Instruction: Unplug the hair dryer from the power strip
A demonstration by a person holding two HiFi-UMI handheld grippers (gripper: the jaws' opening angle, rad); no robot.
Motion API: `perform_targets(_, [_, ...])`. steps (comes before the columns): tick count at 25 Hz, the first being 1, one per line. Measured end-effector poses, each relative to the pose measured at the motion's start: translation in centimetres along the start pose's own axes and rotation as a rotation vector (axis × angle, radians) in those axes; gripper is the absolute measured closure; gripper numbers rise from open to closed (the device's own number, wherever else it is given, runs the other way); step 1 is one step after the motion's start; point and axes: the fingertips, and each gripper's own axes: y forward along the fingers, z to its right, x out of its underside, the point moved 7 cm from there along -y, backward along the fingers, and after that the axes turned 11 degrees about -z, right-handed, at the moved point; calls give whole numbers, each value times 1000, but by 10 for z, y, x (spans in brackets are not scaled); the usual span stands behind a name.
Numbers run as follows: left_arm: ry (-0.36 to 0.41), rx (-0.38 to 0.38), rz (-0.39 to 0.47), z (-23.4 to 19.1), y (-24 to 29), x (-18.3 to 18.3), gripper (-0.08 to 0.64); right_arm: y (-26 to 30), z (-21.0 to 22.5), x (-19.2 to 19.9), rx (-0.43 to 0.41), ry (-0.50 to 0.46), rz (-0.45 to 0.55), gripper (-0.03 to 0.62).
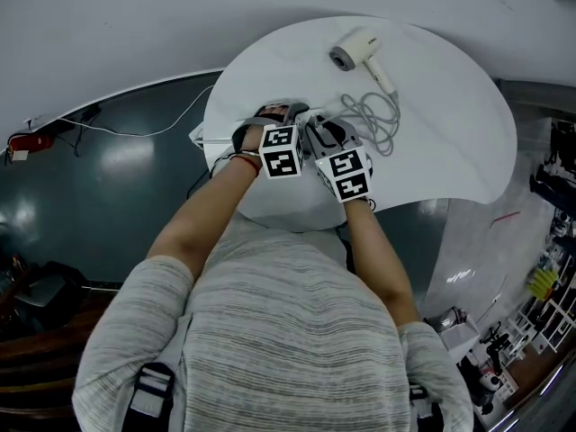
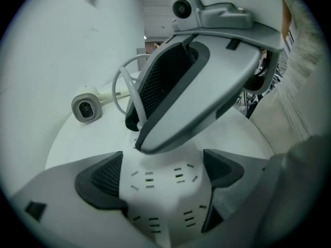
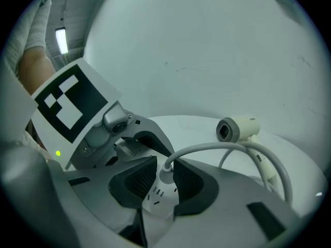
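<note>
The white hair dryer [image 1: 360,50] lies at the far side of the round white table [image 1: 450,151], its grey cord [image 1: 373,120] coiled beside it. My left gripper [image 2: 160,174] has its dark pads pressed against both sides of the white power strip [image 2: 160,200]. My right gripper [image 3: 164,182] reaches in from above, its pads standing either side of the grey plug [image 3: 166,175] seated in the strip [image 3: 155,200], with a thin gap showing. The cord [image 3: 227,149] arches from the plug toward the dryer [image 3: 237,129]. In the head view both grippers sit side by side, the left gripper [image 1: 286,115] and the right gripper [image 1: 326,131].
A dark glossy floor [image 1: 108,205] surrounds the table, with a thin white cable [image 1: 135,131] and a red object [image 1: 27,140] at the left. Cluttered shelving [image 1: 549,286] stands at the right. The near table edge lies just below my hands.
</note>
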Motion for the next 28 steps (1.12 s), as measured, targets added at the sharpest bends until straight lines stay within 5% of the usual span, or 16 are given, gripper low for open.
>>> perform_targets(6, [-9, 8, -1, 0, 1, 1, 81, 2, -2, -2, 62, -117, -73, 516])
perform_targets(18, [-32, 30, -32, -1, 4, -2, 81, 0, -3, -6, 81, -54, -139, 532])
perform_targets(23, [-37, 41, -34, -4, 4, -2, 81, 4, 4, -14, 21, -16, -173, 535])
perform_targets(28, [-39, 40, -48, -4, 4, -2, 81, -2, -3, -10, 85, -23, -163, 538])
